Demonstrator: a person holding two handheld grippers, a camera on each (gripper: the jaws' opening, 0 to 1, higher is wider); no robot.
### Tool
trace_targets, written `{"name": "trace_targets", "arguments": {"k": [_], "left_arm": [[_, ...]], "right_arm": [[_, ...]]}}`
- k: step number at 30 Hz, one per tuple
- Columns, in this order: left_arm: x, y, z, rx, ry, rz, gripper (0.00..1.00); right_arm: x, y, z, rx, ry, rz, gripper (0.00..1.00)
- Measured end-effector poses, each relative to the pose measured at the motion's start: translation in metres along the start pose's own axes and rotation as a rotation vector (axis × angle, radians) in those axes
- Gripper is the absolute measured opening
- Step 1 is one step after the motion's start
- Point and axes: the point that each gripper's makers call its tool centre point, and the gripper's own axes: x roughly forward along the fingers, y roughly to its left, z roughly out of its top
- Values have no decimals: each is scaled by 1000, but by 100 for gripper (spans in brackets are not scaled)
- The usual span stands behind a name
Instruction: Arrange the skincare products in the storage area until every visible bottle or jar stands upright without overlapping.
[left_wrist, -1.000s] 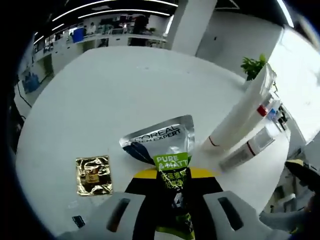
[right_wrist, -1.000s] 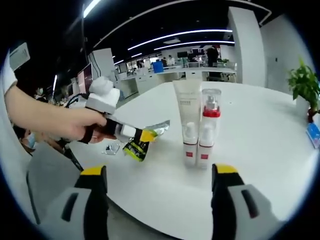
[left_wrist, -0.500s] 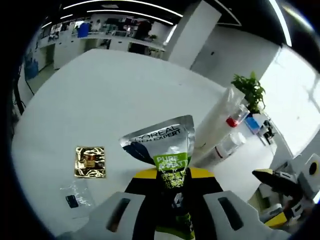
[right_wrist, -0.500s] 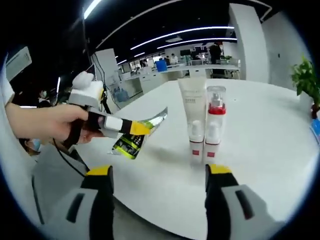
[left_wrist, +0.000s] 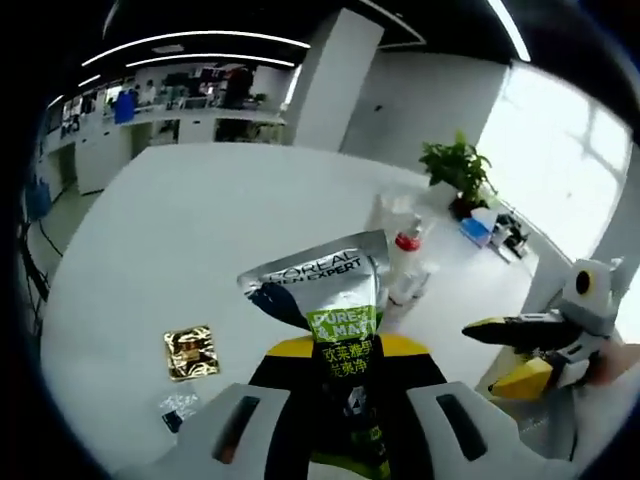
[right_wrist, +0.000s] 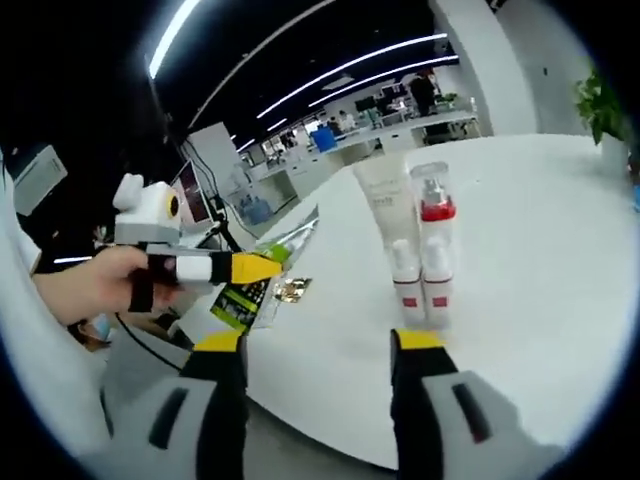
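Observation:
My left gripper (left_wrist: 340, 350) is shut on a silver, green and black L'Oreal tube (left_wrist: 325, 295), held in the air with its crimped end pointing away from me. In the right gripper view the same left gripper (right_wrist: 272, 266), held in a person's hand (right_wrist: 90, 290), carries the tube (right_wrist: 240, 300) near the table's left edge. A white tube (right_wrist: 385, 215) and a clear bottle with a red pump (right_wrist: 433, 230) stand upright side by side on the white table (right_wrist: 530, 270), also seen as the bottle pair (left_wrist: 405, 265). My right gripper (right_wrist: 320, 342) is open, in front of that pair and holding nothing.
A gold sachet (left_wrist: 190, 352) and a small dark packet (left_wrist: 178, 408) lie flat on the round white table (left_wrist: 230, 210). The right gripper (left_wrist: 520, 350) comes in from the right. A potted plant (left_wrist: 455, 170) stands at the far edge. Office desks lie beyond.
The left gripper, still shut on the tube, has risen and swung so the standing pair looks farther off and upright. The right gripper's jaws have drawn a little closer together.

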Motion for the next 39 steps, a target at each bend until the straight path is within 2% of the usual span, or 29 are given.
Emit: {"name": "trace_targets", "arguments": {"k": [3, 6, 10, 18, 22, 23, 24, 25, 26, 27, 30, 33, 35, 38, 39], "left_arm": [[-7, -8, 0, 26, -8, -20, 17], [-13, -16, 2, 59, -22, -40, 17], [-20, -24, 2, 77, -38, -64, 17], [-28, -40, -1, 157, -39, -92, 17], [-30, -52, 0, 181, -50, -126, 17], [-30, -54, 0, 184, -52, -134, 18], [-30, -55, -1, 187, -54, -138, 18], [-30, -55, -1, 187, -53, -141, 18], [-30, -55, -1, 182, -55, -144, 18], [-30, -55, -2, 176, -55, -148, 18], [-30, -57, -2, 174, -52, -156, 20], [-30, -58, -6, 172, -45, -167, 26], [-30, -59, -8, 150, -40, -177, 34], [-30, -62, -10, 130, -32, -198, 46], [-31, -62, -11, 137, -28, -195, 43]], "right_arm": [[-1, 4, 5, 17, -16, 25, 49], [3, 15, 18, 116, -67, 72, 47], [9, 23, 35, 145, -121, 104, 40], [26, 37, 52, 216, -164, 157, 39], [31, 40, 58, 257, -193, 175, 38], [32, 40, 60, 269, -200, 176, 35], [32, 39, 63, 277, -224, 175, 29], [31, 39, 66, 294, -241, 182, 17], [30, 35, 68, 333, -253, 172, 14], [28, 37, 70, 379, -261, 199, 12], [26, 37, 68, 356, -260, 200, 10], [23, 37, 66, 393, -260, 217, 7], [21, 36, 64, 429, -257, 222, 5], [19, 34, 60, 437, -250, 217, 1], [18, 32, 59, 438, -249, 214, 1]]}}
